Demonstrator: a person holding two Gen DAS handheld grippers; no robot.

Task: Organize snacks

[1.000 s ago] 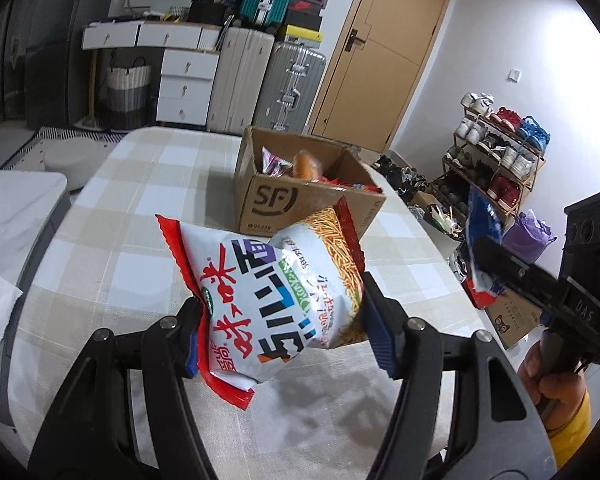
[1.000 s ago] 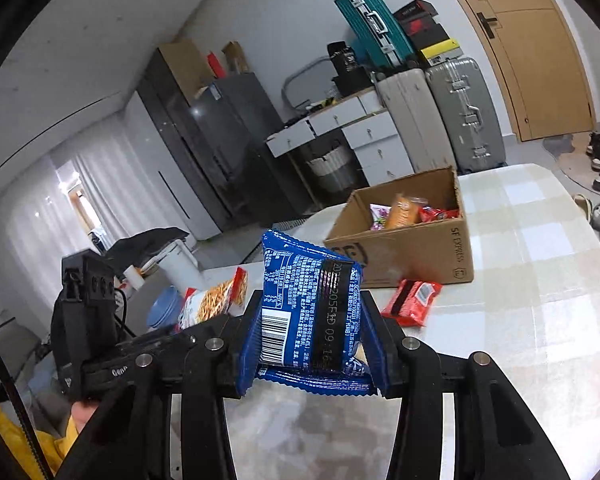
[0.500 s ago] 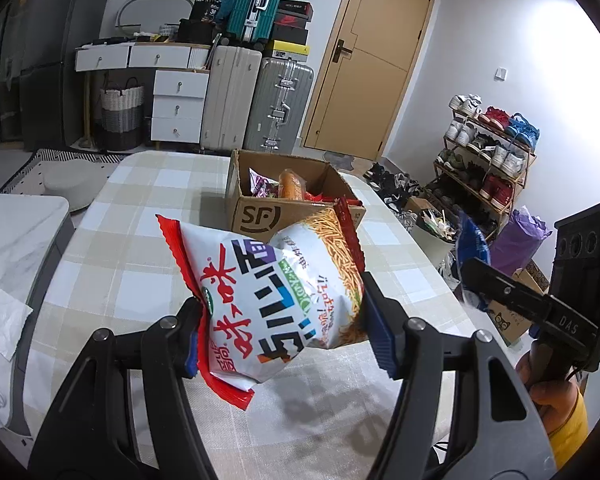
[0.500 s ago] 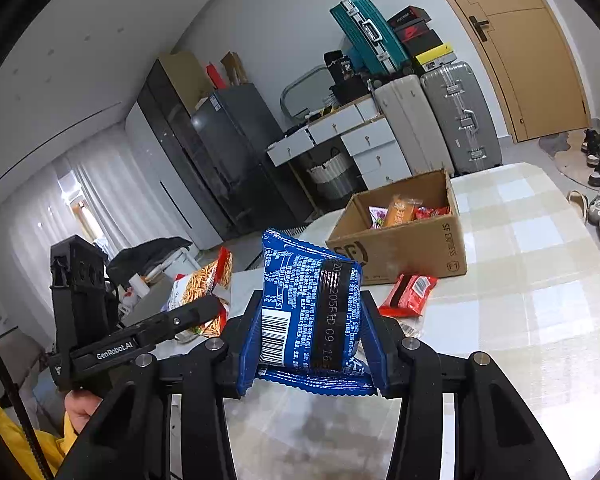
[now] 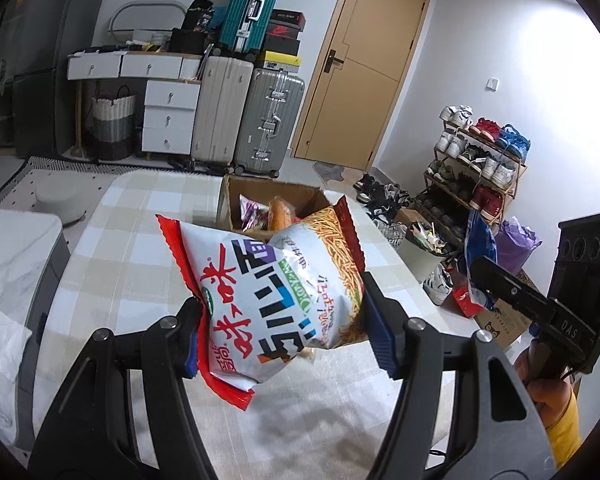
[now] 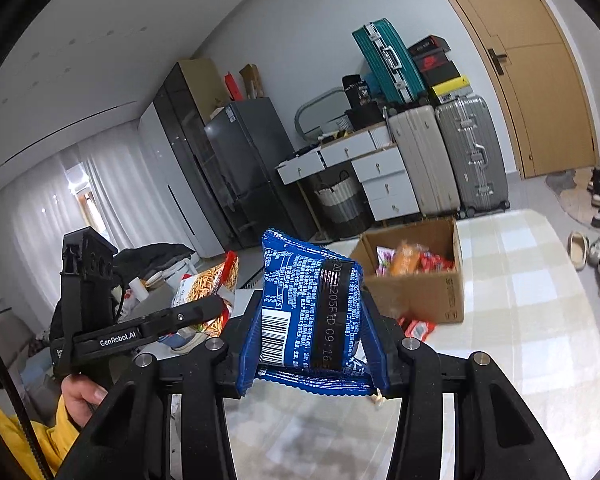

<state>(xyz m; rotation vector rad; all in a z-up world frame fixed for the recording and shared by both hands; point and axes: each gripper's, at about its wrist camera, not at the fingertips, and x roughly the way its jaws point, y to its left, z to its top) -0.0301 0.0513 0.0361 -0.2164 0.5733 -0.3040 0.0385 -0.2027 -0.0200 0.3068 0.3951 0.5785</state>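
My left gripper (image 5: 284, 336) is shut on a white and red snack bag (image 5: 272, 288) with a noodle picture, held above the checked table (image 5: 140, 240). My right gripper (image 6: 312, 344) is shut on a blue snack packet (image 6: 304, 308), also held in the air. An open cardboard box (image 6: 420, 292) with several snacks inside stands on the table beyond both; it also shows in the left wrist view (image 5: 236, 204), partly hidden by the bag. A red packet (image 6: 418, 328) lies on the table by the box's front. The right gripper shows at the right of the left wrist view (image 5: 512, 292).
Suitcases (image 5: 244, 116) and white drawers (image 5: 168, 120) stand against the back wall beside a door (image 5: 364, 68). A shoe rack (image 5: 476, 164) is to the right. A white counter (image 5: 8, 248) sits left of the table. A fridge (image 6: 252, 172) stands at the back.
Both grippers have risen with their packets held; the box now appears lower and farther in both views. The left gripper shows higher in the right wrist view.
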